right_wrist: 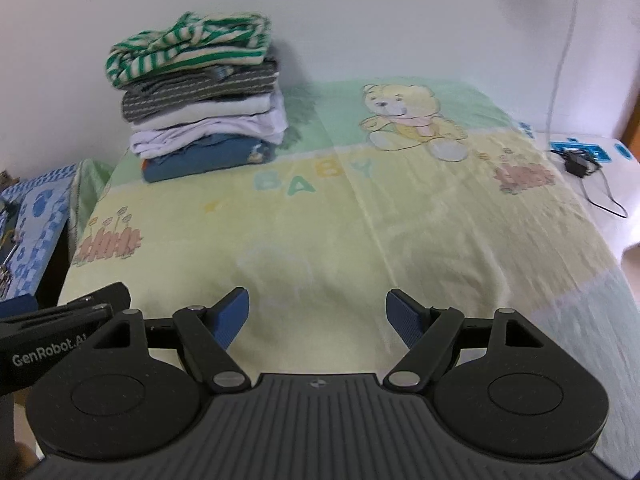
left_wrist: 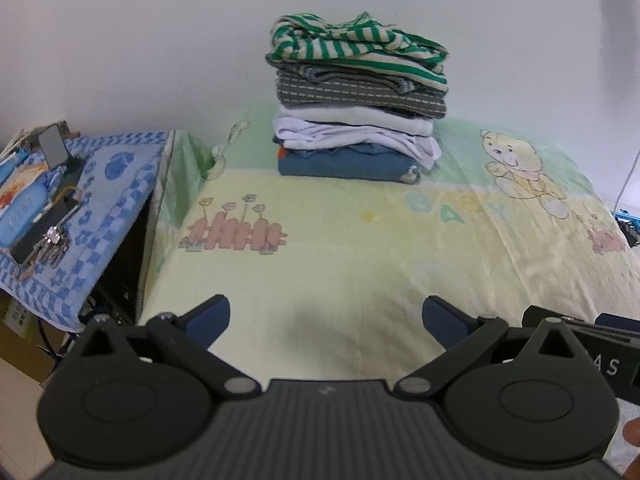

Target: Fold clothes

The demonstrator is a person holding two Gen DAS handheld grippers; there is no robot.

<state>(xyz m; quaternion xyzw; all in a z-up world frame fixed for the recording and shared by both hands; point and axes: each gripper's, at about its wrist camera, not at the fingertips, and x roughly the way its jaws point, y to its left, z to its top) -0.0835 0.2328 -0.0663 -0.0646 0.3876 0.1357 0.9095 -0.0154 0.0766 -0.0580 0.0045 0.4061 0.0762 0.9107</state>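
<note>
**Both jaws wide, nothing held**

Jaws spread apart on the left gripper (left_wrist: pixel 326 320) and the right gripper (right_wrist: pixel 317 314), both hanging empty over the bed sheet (left_wrist: pixel 360 248). That sheet is soft, pale yellow and green, printed with a bear (right_wrist: pixel 412 120) and a pink fence (left_wrist: pixel 236 232). Nothing lies between jaws and target! Against the white wall, well ahead of the blue pads, sits the stack of folded clothes (left_wrist: pixel 356 100): blue at the bottom, white, grey stripes, a rumpled green-striped top. Left, a blue patterned cloth (left_wrist: pixel 100 200) covers a side table carrying keys (left_wrist: pixel 52 240). Far right, a black charger (right_wrist: pixel 578 164) trails its cable.
</note>
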